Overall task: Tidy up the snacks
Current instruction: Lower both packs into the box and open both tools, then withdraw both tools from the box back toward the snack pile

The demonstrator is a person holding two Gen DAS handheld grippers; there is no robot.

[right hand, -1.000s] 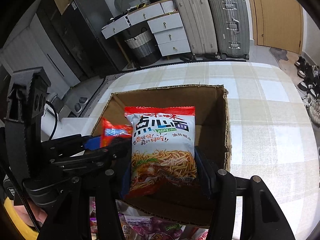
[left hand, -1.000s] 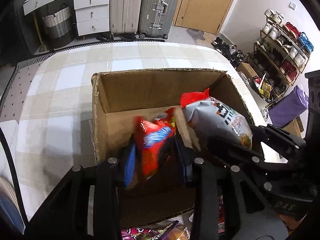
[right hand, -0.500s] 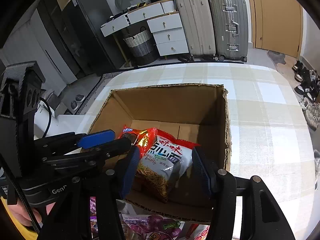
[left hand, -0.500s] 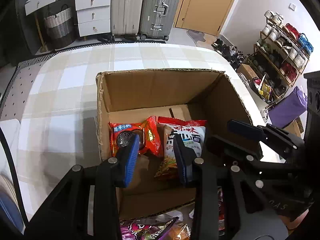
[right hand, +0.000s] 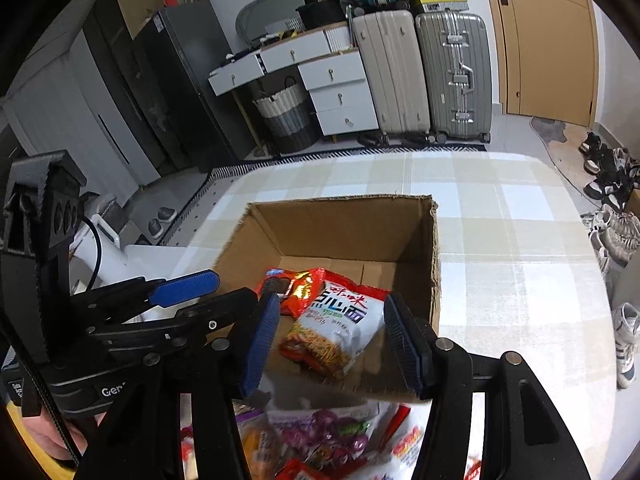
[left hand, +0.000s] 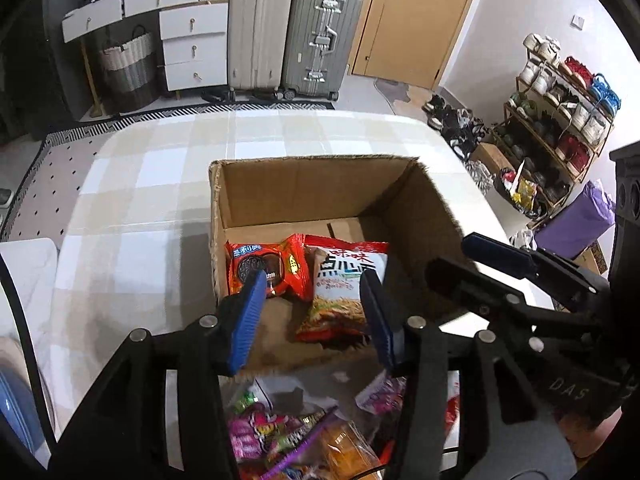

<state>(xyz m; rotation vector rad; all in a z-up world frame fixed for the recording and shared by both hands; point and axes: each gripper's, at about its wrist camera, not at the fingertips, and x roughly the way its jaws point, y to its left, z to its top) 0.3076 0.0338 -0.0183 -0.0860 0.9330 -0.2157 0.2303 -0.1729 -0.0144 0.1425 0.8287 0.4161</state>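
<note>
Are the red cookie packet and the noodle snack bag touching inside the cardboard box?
Touching. In the left wrist view the noodle snack bag overlaps the red cookie packet along its right edge on the cardboard box floor, with no gap between them.

A table [left hand: 132, 240] covered in a cloth of pale beige and white checks is carrying everything. An open cardboard box [left hand: 304, 188] is sitting directly on it, near the middle. At the table's near edge, just in front of the box, a loose pile of snack packets [right hand: 320, 432] in purple, pink, orange and red wrappers is lying on the cloth.
</note>
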